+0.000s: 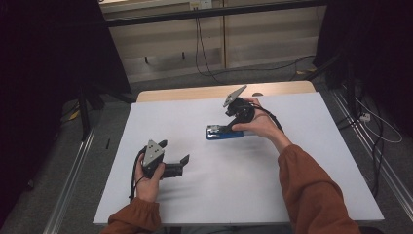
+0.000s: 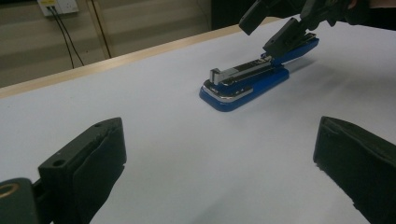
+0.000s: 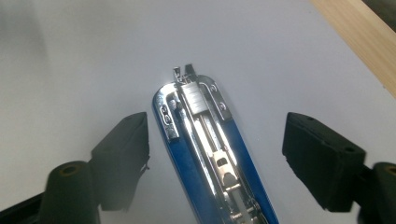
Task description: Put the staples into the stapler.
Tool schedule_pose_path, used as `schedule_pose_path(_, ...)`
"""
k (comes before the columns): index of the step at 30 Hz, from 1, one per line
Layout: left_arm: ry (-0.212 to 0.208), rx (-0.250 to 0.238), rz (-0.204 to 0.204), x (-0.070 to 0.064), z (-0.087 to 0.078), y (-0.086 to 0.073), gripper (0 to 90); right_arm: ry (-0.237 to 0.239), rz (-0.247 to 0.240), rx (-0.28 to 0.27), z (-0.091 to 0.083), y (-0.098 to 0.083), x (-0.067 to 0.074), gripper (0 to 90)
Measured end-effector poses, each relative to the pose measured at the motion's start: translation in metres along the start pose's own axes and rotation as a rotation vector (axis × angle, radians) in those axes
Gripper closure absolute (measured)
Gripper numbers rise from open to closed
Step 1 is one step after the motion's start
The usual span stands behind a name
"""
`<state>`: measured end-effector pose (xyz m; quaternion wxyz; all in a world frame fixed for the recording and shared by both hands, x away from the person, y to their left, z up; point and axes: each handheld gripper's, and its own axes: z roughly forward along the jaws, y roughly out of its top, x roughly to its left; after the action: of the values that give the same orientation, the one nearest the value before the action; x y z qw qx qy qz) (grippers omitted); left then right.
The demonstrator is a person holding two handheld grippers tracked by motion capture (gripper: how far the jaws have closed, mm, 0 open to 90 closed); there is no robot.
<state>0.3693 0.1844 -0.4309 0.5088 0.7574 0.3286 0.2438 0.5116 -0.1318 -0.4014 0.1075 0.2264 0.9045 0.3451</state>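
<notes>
Stapler (image 1: 224,132), blue with a bright metal magazine, is lying flat on the white tabletop (image 1: 204,204), right of center and toward the far side. At the near left, the left gripper (image 1: 185,159) is resting low over the tabletop in the person's left hand (image 1: 148,183), its jaws standing wide apart with nothing between them, pointing toward the stapler and well apart from it. Farther right, the right gripper (image 3: 215,154) is hanging over the stapler's right end in the right hand (image 1: 260,124); its jaws are standing open on either side of the stapler's body, not pressing on it. An orange sleeve (image 1: 311,190) is covering the right forearm.
</notes>
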Motion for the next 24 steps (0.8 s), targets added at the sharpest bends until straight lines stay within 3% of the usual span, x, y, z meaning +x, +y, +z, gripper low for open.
schedule_pose_path(6, -0.006, -0.003, -0.006, 0.002, 0.000, 0.000, 2.5, -0.040, 0.080, -0.045, -0.005, -0.010, 0.003, 13.8)
schedule_pose_path(12, 0.025, 0.025, -0.001, 0.003, 0.001, -0.002, 2.5, -0.088, 0.148, -0.099, -0.014, -0.021, 0.009, 11.6)
schedule_pose_path(17, 0.013, 0.020, -0.008, 0.004, 0.002, -0.002, 2.5, -0.098, 0.160, -0.131, -0.024, -0.028, 0.015, 11.8)
schedule_pose_path(24, 0.001, 0.012, -0.007, 0.001, 0.002, -0.001, 2.2, -0.156, 0.218, -0.204, -0.037, -0.043, 0.021, 8.2)
